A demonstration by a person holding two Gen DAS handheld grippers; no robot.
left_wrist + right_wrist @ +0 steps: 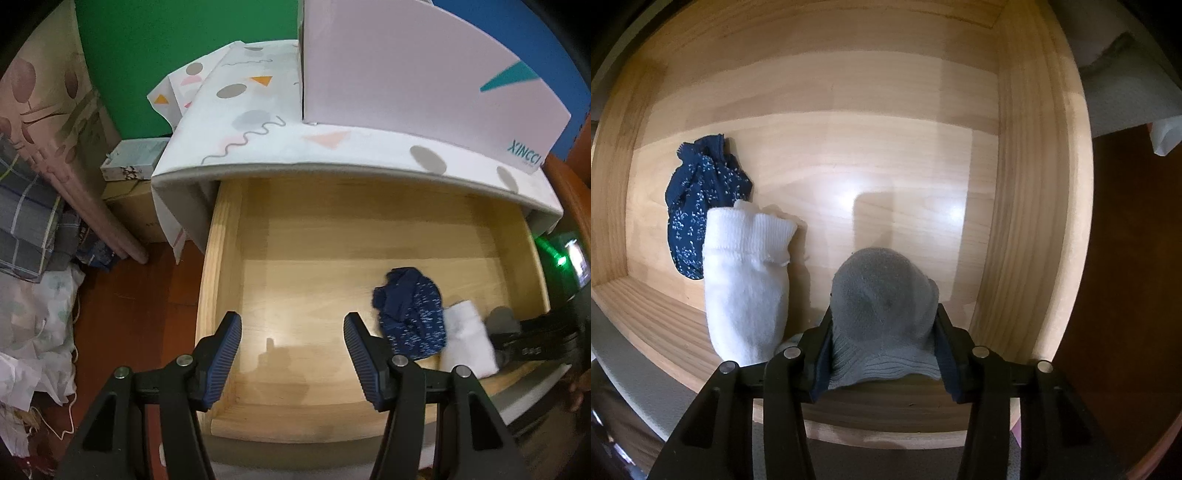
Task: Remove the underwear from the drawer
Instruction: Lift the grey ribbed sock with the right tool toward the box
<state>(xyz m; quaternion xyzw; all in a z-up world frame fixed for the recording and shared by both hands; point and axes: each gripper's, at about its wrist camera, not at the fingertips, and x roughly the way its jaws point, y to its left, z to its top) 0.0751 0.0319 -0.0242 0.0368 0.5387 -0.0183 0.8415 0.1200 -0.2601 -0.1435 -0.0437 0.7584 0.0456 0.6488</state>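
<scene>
A pale wooden drawer (221, 236) (1027, 221) stands pulled out. In it lie a dark blue patterned underwear bundle (410, 314) (701, 199), a white rolled knit piece (467, 336) (746, 280) beside it, and a grey knit bundle (882, 295) (500, 321). My right gripper (882, 314) points down into the drawer's front right area, its pads pressed on both sides of the grey bundle. My left gripper (291, 321) hangs open over the drawer's front left part, with only bare wood between its fingers. The blue bundle lies just right of its right finger.
Above the drawer is a cabinet top with a patterned white cover (258, 122) and a white box (406, 74) on it. Left of the cabinet are a cardboard box (136, 210), piled cloth (29, 221) and wooden floor (140, 295).
</scene>
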